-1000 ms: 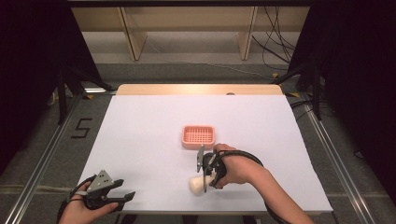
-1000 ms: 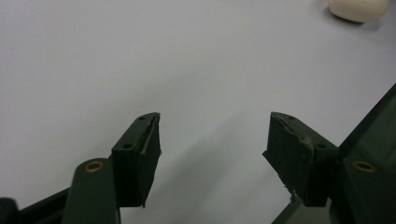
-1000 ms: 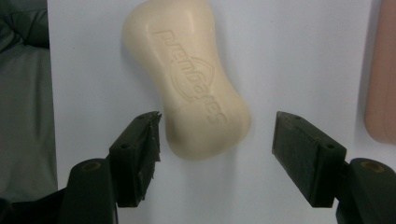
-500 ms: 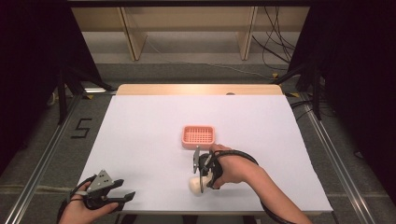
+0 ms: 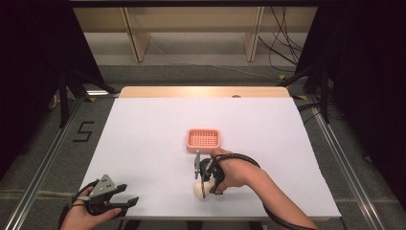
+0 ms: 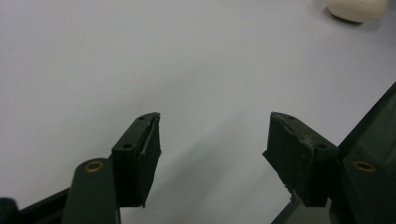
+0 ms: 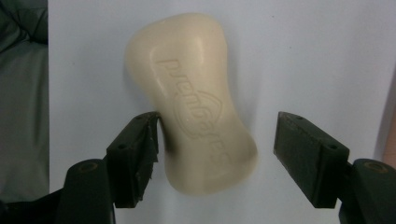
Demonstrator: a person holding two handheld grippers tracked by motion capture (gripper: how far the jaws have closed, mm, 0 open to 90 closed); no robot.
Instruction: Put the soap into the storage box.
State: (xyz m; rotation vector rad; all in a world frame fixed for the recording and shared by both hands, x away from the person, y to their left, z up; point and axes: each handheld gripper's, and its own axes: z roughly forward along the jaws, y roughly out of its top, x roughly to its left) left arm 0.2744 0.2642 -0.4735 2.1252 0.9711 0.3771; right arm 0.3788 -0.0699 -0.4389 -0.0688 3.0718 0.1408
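A cream soap bar [image 7: 196, 121] with embossed lettering lies flat on the white table [image 5: 143, 143]. My right gripper [image 7: 217, 119] is open and straddles the bar's near end. Its left jaw is against the soap's side and its right jaw stands clear of it. In the high view the right gripper [image 5: 201, 184] hangs over the soap bar [image 5: 200, 190] near the front middle. My left gripper [image 5: 130, 194] rests open at the table's front left. In its own view the left gripper [image 6: 215, 116] holds nothing, and the soap bar [image 6: 357, 9] shows far off.
A pink ribbed soap dish [image 5: 204, 139] sits at the table's middle, just beyond the right hand. The front table edge runs close below both grippers. Wooden shelving [image 5: 191, 28] stands past the far edge, with dark frames on either side.
The right gripper has shifted very slightly left over the soap. The left gripper and the dish have not moved.
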